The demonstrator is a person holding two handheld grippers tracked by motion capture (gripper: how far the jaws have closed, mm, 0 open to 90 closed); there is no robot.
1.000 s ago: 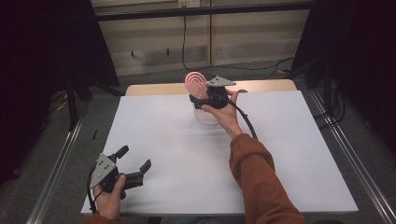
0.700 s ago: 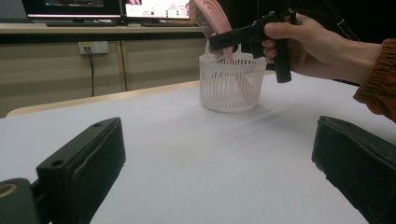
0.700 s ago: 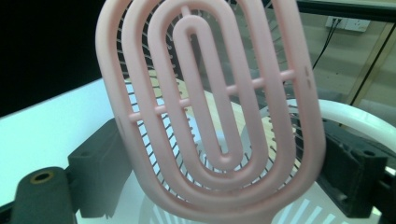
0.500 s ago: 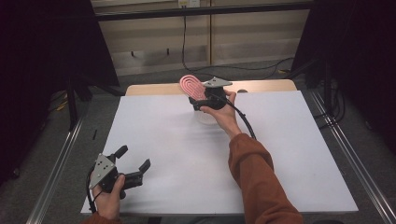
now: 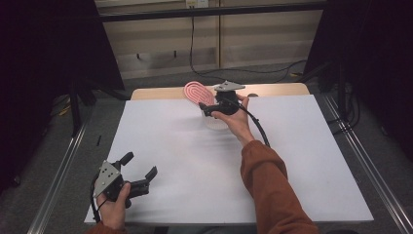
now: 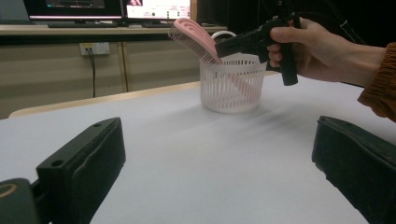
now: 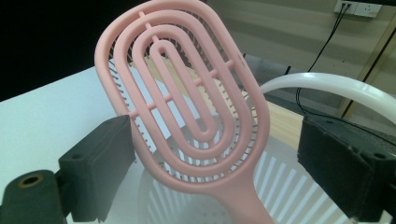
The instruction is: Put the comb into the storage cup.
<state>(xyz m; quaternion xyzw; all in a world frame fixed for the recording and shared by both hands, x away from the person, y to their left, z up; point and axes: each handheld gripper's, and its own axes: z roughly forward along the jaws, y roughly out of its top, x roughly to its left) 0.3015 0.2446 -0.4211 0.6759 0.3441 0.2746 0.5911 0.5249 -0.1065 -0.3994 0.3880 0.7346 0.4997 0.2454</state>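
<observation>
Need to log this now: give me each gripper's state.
Left gripper: open, holding nothing, low over the table.
Right gripper: open around the brush, pads clear of it; the brush handle stands in the basket.

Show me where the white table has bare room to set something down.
The white table top is bare across its middle, between the left claw near the front left corner and the white slotted plastic basket at the far edge. The far middle is crowded: the pink oval plastic hairbrush leans in the basket, with the right claw at it.
</observation>
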